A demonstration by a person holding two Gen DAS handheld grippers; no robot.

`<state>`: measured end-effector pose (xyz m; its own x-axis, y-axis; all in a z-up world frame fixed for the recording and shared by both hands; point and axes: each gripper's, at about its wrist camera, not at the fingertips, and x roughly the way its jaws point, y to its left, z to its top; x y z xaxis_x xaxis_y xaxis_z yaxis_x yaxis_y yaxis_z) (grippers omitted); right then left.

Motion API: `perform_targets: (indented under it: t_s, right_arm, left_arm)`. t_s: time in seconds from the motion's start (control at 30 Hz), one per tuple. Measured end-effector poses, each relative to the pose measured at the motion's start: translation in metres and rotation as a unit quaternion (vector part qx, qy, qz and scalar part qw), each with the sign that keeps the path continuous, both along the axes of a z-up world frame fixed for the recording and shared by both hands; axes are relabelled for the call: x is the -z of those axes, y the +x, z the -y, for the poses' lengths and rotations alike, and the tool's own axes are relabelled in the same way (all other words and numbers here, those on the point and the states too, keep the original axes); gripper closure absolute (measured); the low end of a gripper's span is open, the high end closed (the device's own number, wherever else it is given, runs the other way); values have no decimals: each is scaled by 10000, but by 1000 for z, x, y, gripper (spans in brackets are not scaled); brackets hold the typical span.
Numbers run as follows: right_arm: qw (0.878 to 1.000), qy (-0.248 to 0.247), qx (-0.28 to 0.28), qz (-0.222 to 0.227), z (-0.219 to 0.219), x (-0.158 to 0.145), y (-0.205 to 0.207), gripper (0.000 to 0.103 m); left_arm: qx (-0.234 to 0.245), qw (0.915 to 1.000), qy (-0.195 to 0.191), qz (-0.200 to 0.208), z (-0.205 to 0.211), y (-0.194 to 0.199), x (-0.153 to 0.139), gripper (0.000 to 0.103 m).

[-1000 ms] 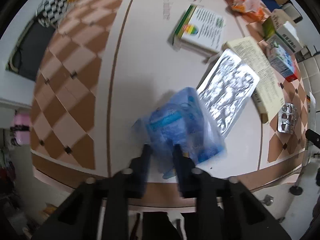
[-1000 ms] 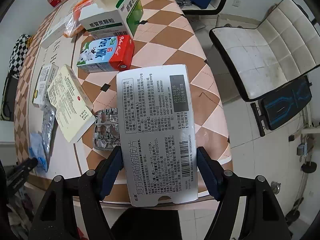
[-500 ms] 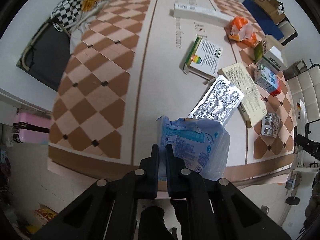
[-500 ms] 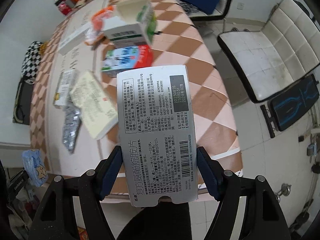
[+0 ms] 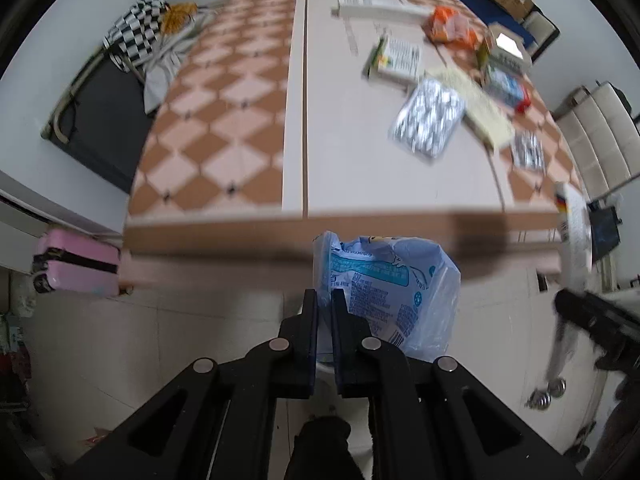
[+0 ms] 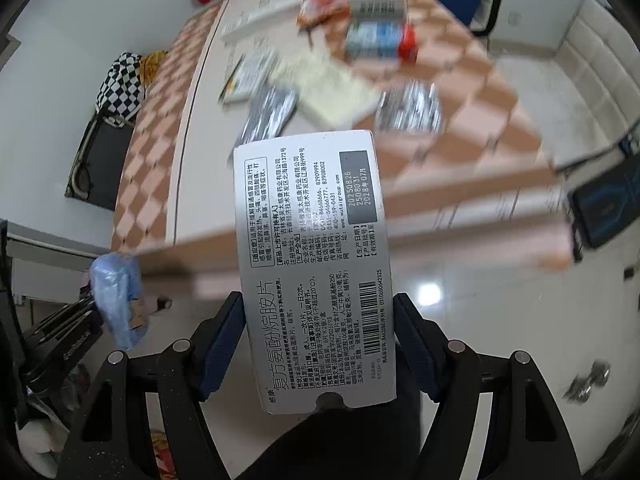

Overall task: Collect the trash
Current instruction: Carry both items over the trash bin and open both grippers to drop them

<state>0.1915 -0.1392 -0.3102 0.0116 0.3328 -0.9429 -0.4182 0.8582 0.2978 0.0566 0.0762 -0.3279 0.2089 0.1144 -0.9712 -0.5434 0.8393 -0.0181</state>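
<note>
Both loads hang past the near edge of the desk [image 5: 224,136], over the floor. The right gripper [image 6: 320,340] has its jaws spread wide across one flat medicine box [image 6: 312,264]: keep it level. The left gripper [image 5: 325,304] pinches one blue plastic wrapper [image 5: 384,284] between nearly closed jaws; likely carry both to a bin, unseen here. Left on the desk: roughly five cartons, two foil blister sheets [image 5: 428,118], one orange bag [image 5: 448,26].

checkered table [image 5: 224,128] (blurred): foil blister sheets [image 5: 429,123], boxes [image 5: 394,58], orange wrapper [image 5: 448,27].
</note>
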Motion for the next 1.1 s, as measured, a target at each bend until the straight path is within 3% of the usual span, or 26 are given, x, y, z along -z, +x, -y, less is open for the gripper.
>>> perform_targets:
  t_s: [0.2,0.37,0.57,0.67,0.87,0.93,0.97,1.0,1.07,1.1]
  right_arm:
    - [9987,-224,83,-450,2,77,-87,27]
    - [9953,-533,146,-800,3,171,-126,27]
    - [9898,-755,265,-1176,5,296,-137,27]
    - [9888,-771,186,-1268,-1,353,-136,27]
    - [9875,-762,40,-1381,-18,433,-124,27]
    - [9868,-726,-4,-1449,-24,457,-120,27]
    - [9866,-721,-40,-1464,-27,467,-118,27]
    - [9863,-692,-74,-1499,-30,472,-118,26]
    - [9853,-669,-148,-1563,-32,485,-118,19]
    - [9854,-633,-173,-1569,-32,489,-118,6]
  left_arm:
    - [97,9985,-459,-286,6,-37,82,99]
    - [22,9951,-812,-571,10,-44,183,99]
    - [-138,9895,-1172,-829,7,-40,302,97]
    - [-172,9869,-1346,-869,4,-34,347,96]
    - [-215,9829,-1638,-815,-3,-23,399,92]
    - [-212,9826,-1648,-825,-6,-24,407,71]
    - [-223,9836,-1587,-830,-7,-23,408,43]
    - [-233,9845,-1524,-839,-9,-25,408,22]
    - [-226,9860,-1367,-930,-9,-30,407,16]
    - [-216,9860,-1337,-971,-11,-35,407,15]
